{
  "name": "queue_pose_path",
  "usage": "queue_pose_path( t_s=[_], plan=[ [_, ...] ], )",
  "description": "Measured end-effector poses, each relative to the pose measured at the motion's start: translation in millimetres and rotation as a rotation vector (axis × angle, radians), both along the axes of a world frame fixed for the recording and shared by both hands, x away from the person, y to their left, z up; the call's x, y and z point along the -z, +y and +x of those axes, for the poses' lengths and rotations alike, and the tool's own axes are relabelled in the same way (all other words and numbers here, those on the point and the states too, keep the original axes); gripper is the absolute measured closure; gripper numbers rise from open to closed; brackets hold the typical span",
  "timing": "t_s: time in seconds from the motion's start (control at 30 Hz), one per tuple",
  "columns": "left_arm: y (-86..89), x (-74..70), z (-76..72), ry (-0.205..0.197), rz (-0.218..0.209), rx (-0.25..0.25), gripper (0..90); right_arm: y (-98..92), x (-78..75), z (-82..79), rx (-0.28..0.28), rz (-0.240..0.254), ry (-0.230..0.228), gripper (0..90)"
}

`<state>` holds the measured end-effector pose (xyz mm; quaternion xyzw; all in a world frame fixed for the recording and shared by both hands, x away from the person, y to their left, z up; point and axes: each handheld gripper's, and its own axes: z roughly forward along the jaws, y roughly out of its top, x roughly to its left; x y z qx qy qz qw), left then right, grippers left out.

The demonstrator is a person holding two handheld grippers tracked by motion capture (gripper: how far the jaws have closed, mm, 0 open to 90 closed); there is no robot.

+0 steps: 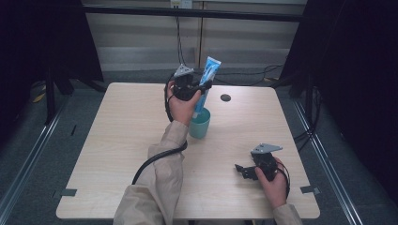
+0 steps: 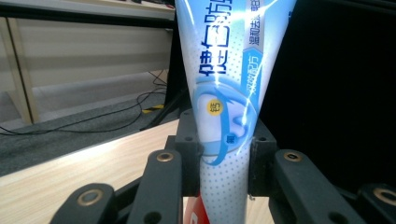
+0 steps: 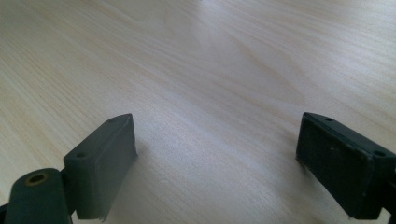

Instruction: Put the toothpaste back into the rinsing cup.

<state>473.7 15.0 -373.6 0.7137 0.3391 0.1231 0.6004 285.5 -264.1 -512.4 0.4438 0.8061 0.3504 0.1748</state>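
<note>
toothpaste tube (image 1: 206, 79) stands tilted with its lower end inside the green cup (image 1: 199, 124) near the middle of the tabletop (image 1: 117, 140), clenched by the left tongs (image 1: 202, 87). right tongs (image 1: 242, 169) rest spread wide, grasping nothing, near the front right.

Printed text is carried by the blue-and-white toothpaste tube (image 2: 229, 93): large dark-blue Chinese characters are set sideways along its length, of which 健 can be made out, the others being cut off or distorted. A single character, 钙, is printed inside a small yellow circle (image 2: 214, 108) near the middle of the tube. Smaller white characters on a light-blue band at the tube's edge cannot be read with certainty.
</note>
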Motion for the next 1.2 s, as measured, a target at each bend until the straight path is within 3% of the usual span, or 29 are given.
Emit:
queue_pose_path(
  t_s=[0.3, 0.33, 0.67, 1.2],
  plan=[
    [2.4, 12.7, -3.5, -0.001, 0.015, -0.029, 69.1, 0.2, -0.1, -0.2, -0.003, 0.0, 0.001, 11.4],
    [1.9, 14.4, -4.8, 0.0, 0.038, -0.033, 68.6, 0.4, -0.2, -0.5, -0.001, 0.001, 0.005, 11.4],
    [2.4, 25.2, -12.8, 0.026, 0.094, -0.012, 69.1, 0.4, -0.2, -0.4, -0.002, 0.002, 0.005, 11.4],
    [10.8, 34.2, -24.4, 0.056, 0.131, -0.022, 69.2, 0.2, -0.2, -0.3, -0.005, -0.001, 0.003, 11.4]
  ],
)
